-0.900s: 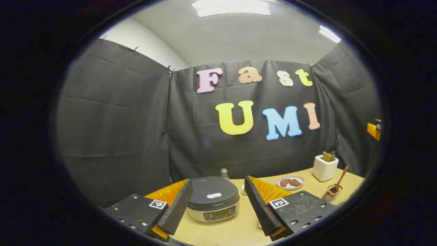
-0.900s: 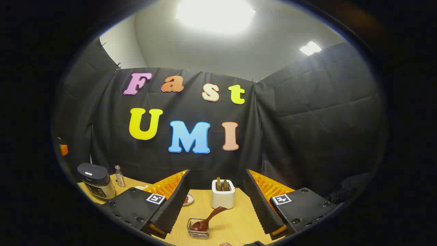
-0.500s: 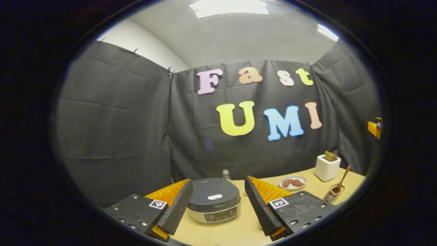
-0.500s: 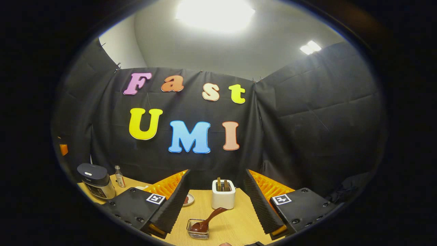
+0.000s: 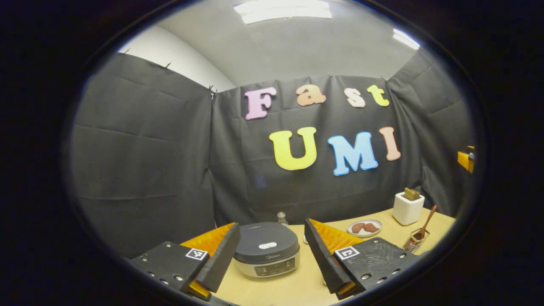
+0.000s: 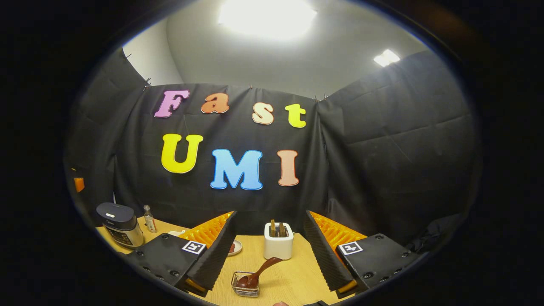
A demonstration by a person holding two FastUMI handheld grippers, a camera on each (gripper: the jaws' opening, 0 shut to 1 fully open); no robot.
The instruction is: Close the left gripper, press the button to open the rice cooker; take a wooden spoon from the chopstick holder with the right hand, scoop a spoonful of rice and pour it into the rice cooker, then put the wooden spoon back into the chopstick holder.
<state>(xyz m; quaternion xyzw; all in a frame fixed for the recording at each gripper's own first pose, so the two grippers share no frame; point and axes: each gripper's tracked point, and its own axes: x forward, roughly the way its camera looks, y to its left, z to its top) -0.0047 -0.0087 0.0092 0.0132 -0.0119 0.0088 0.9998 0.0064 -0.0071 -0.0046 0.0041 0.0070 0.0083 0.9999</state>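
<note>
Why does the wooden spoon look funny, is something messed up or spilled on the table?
Nothing is spilled or broken. The wooden spoon just leans tilted in its wire holder, bowl end down, handle sticking out. The rice cooker sits upright with its lid shut, and the toaster stands straight.

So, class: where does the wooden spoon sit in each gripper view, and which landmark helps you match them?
Left gripper view: wooden spoon far right, leaning in the wire holder.
Right gripper view: spoon bottom centre, between the open fingers.
Shared landmark: the white toaster just behind it.
</note>
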